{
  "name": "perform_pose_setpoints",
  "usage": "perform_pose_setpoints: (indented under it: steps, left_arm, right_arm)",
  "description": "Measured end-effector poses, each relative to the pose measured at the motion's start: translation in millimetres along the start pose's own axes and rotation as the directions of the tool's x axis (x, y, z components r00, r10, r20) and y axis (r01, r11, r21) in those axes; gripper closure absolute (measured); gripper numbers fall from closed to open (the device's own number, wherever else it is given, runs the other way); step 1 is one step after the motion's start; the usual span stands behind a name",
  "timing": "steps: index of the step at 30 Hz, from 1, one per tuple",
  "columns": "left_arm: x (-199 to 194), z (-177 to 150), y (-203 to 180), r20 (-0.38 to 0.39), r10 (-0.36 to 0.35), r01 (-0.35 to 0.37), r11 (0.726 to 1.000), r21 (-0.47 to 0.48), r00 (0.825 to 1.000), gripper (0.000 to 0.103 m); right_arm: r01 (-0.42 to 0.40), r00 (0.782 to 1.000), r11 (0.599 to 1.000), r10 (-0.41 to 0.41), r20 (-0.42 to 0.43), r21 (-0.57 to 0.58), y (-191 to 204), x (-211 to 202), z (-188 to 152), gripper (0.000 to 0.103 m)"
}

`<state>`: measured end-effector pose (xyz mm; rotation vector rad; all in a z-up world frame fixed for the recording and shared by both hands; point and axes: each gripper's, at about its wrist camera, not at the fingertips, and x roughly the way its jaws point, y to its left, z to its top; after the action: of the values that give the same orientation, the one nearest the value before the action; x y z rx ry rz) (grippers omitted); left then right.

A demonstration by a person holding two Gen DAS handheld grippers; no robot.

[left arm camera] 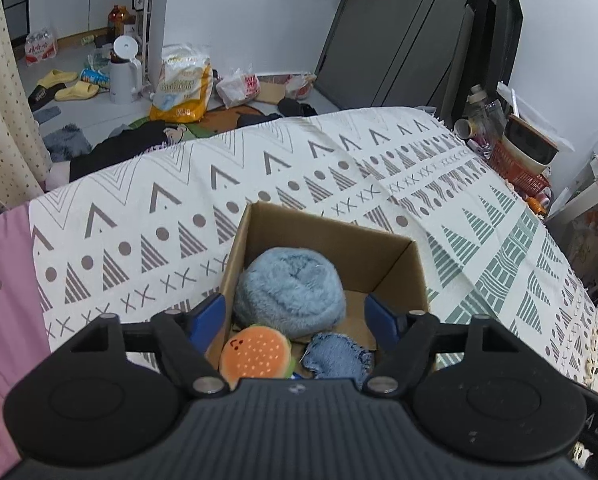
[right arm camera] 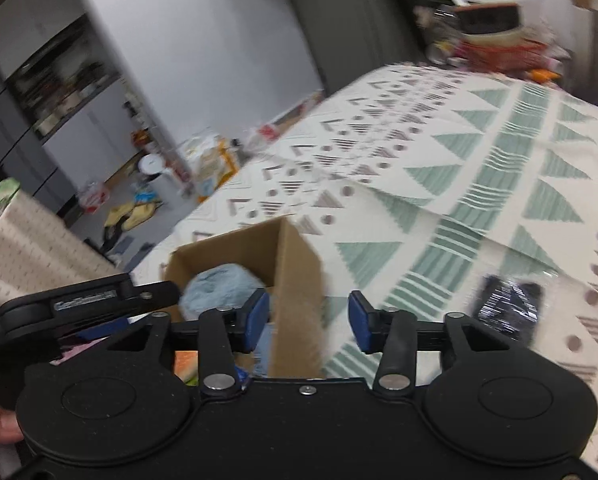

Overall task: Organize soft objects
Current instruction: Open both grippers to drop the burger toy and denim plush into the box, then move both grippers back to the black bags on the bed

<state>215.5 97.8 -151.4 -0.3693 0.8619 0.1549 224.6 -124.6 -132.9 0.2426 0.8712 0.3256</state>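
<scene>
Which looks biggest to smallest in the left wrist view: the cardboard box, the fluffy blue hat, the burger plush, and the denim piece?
1. cardboard box
2. fluffy blue hat
3 and 4. burger plush and denim piece: they look about alike, and both are partly hidden behind the tool body, so no firm order.

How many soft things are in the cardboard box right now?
3 visible: a fluffy blue bundle at the back, a burger plush front left, a denim piece front right. More may be hidden underneath.

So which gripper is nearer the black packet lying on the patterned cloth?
Right. The right gripper hangs open beside the cardboard box, with the black packet just off to its right. The left gripper sits over the box.
</scene>
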Motion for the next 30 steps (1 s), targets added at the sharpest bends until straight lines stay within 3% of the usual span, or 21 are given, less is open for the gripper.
perform_pose_setpoints:
  steps: [6,15,22,30]
  left_arm:
    - [-3,-5,-20,-0.001,-0.026,0.026,0.999,0.035,1.0,0.024]
    - [-6,-18,-65,-0.018,-0.043,0.045,0.989,0.142,0.999,0.022]
    - [-9,-23,-97,-0.041,-0.057,0.064,0.978,0.199,0.998,0.022]
    - [-10,-27,-128,-0.082,-0.08,0.097,0.969,0.226,0.993,0.022]
  right_arm:
    - [0.097,0.995,0.99,-0.095,-0.028,0.098,-29,-13,-3,0.031]
    - [0.205,0.978,0.955,-0.21,-0.003,0.212,-69,-36,-5,0.021]
    - [0.149,0.987,0.959,-0.159,0.023,0.242,-99,-63,8,0.013]
    - [0.148,0.987,0.929,-0.161,0.01,0.338,-138,-71,10,0.013]
